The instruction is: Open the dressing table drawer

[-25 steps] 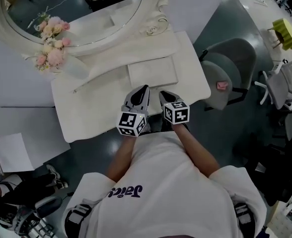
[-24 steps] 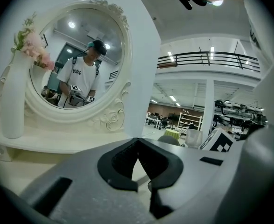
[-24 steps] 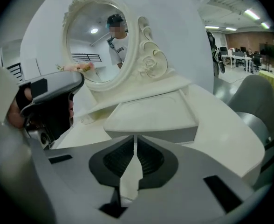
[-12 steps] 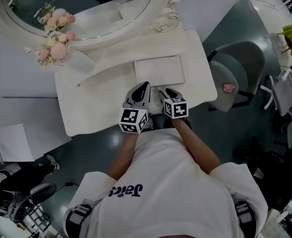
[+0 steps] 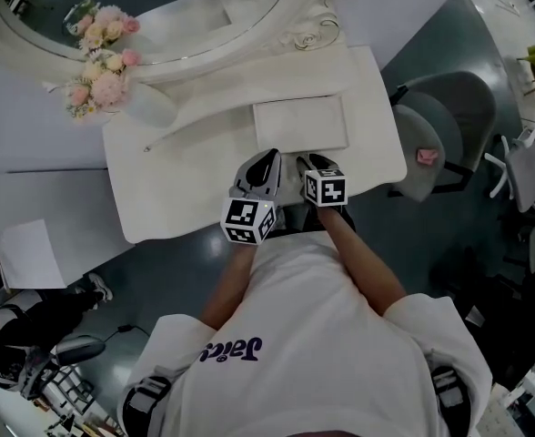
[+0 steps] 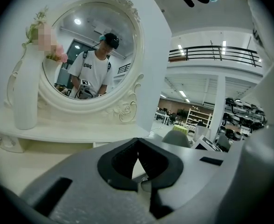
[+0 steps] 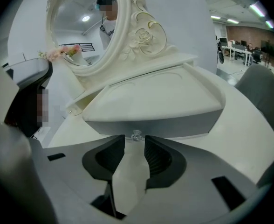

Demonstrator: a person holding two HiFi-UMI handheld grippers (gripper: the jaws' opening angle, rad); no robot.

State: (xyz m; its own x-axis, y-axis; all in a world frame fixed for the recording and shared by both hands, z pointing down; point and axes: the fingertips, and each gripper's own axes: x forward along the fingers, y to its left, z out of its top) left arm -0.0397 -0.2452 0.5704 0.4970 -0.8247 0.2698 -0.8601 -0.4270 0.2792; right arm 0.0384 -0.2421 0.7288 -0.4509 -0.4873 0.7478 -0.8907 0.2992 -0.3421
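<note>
White T-shirt and two bare forearms fill the near ground of the head view. Each hand carries a hand-held gripper at the desk's front edge. The left hand-held gripper (image 5: 267, 158) is clenched on nothing, its tips touching. The right hand-held gripper (image 7: 134, 143) is released and its jaws are opening. A small clear knob (image 7: 136, 135) sits right at their tips, at 12 o'clock, with neither pad pressing it. That knob belongs to the drawer (image 7: 155, 121), a low white unit, closed, standing on top of the desk (image 5: 158, 194).

Likely trouble: the knob looks tiny and glassy, so the jaws may close short of it or slide off. A pull that angles upward or sideways could bind the drawer. If the unit is loose, such a pull could drag it across the desk, since the left hand-held gripper braces nothing. A jolt might also topple the slim white vase (image 5: 147, 106) of pink flowers at 10 o'clock.

Beyond the drawer, an oval mirror (image 5: 167, 12) in a carved cream frame rises at 12 o'clock. The desk surface is smooth and pale. Around it lies a dark grey-green floor (image 5: 413, 244), with a grey chair (image 5: 445, 121) at 2 o'clock and a sheet of paper (image 5: 29, 255) at 8 o'clock. Farther off, the gripper views show a large bright hall with shelving and a railed upper level.
</note>
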